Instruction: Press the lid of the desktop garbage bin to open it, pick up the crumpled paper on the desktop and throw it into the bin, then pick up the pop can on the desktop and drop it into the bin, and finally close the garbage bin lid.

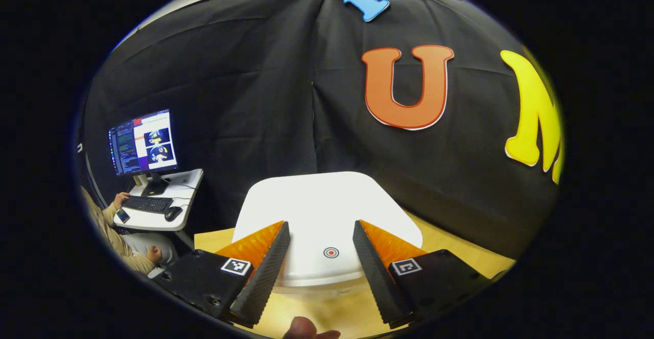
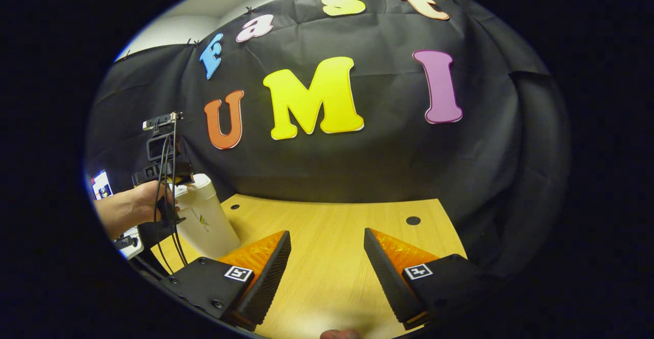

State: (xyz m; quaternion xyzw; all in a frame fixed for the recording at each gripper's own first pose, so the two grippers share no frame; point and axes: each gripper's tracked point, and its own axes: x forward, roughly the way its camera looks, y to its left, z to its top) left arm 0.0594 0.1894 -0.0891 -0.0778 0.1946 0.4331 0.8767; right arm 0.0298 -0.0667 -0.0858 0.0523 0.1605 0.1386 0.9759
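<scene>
White plastic made up the bin (image 1: 327,211), and it sat at the bench's (image 2: 332,236) far left corner, close to the cloth wall. Your left hand-held gripper (image 1: 321,257) hovered just over its lid (image 1: 317,201), fingers spread apart and clamped on nothing. That lid looked smooth, stiff and slick, with a small red ring mark (image 1: 331,252) near its front edge. I judged that mark the place to press, and you would have done best to push straight down with one fingertip rather than pinch. The bin looked light, tall and narrow, so a sideways shove might have tipped or slid it on the wood.

Your right hand-held gripper (image 2: 327,267) hung over bare wood nearer the bench's front edge, fingers likewise apart and empty. From there the bin (image 2: 207,216) stood upright, with your hand (image 2: 127,208) and the other gripper beside it. Paper and can, I could not place.
</scene>
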